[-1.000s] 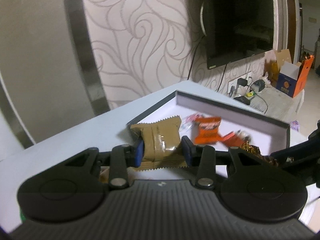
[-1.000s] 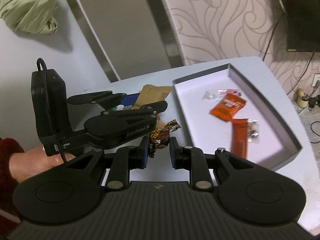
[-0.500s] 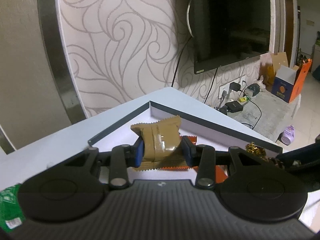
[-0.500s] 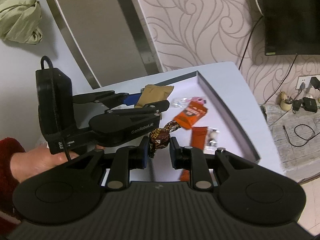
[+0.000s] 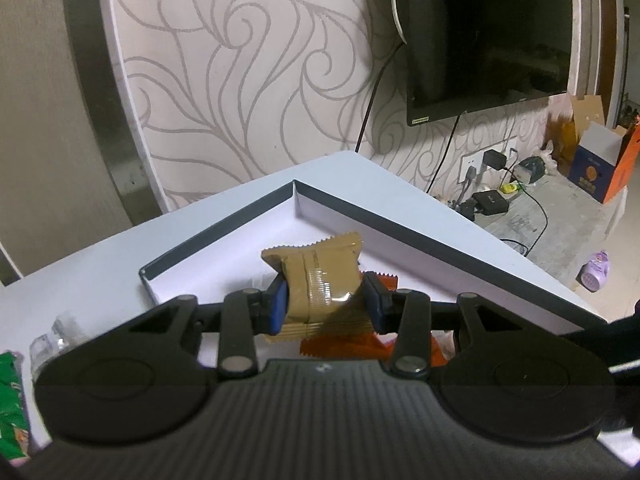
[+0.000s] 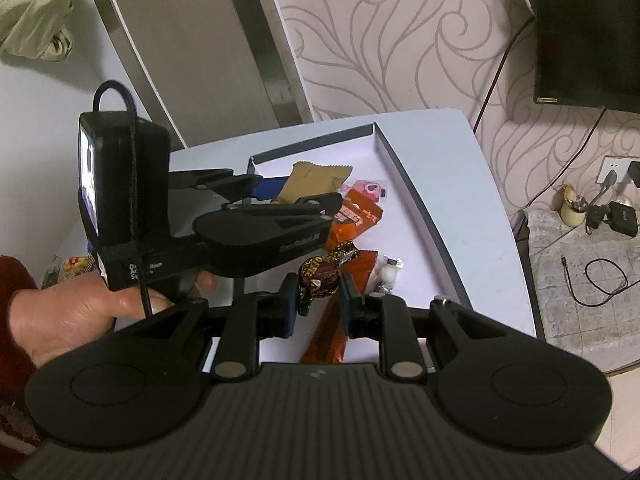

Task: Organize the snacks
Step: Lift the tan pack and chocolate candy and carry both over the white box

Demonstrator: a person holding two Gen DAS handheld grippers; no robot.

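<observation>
My left gripper (image 5: 325, 304) is shut on a tan foil snack packet (image 5: 316, 280) and holds it over the near part of a shallow white box with dark walls (image 5: 400, 236). In the right wrist view the same tan packet (image 6: 320, 178) shows between the blue pads of the left gripper (image 6: 280, 192). My right gripper (image 6: 318, 300) is shut on a brown and gold wrapped candy (image 6: 322, 272) above the box (image 6: 416, 200). Orange wrappers (image 6: 352, 220), a pink sweet (image 6: 370, 188) and a small clear packet (image 6: 386, 274) lie inside the box.
A green packet (image 5: 12, 400) and a clear wrapper (image 5: 52, 340) lie on the white table (image 5: 100, 272) left of the box. A hand (image 6: 76, 312) in a red sleeve holds the left gripper. Beyond the table's right edge are cables (image 6: 600, 276) and a cardboard box (image 5: 600, 164) on the floor.
Both grippers have moved across the table until they hang over the box, each keeping its snack. The box's far corner now sits nearer and more central in both views.
</observation>
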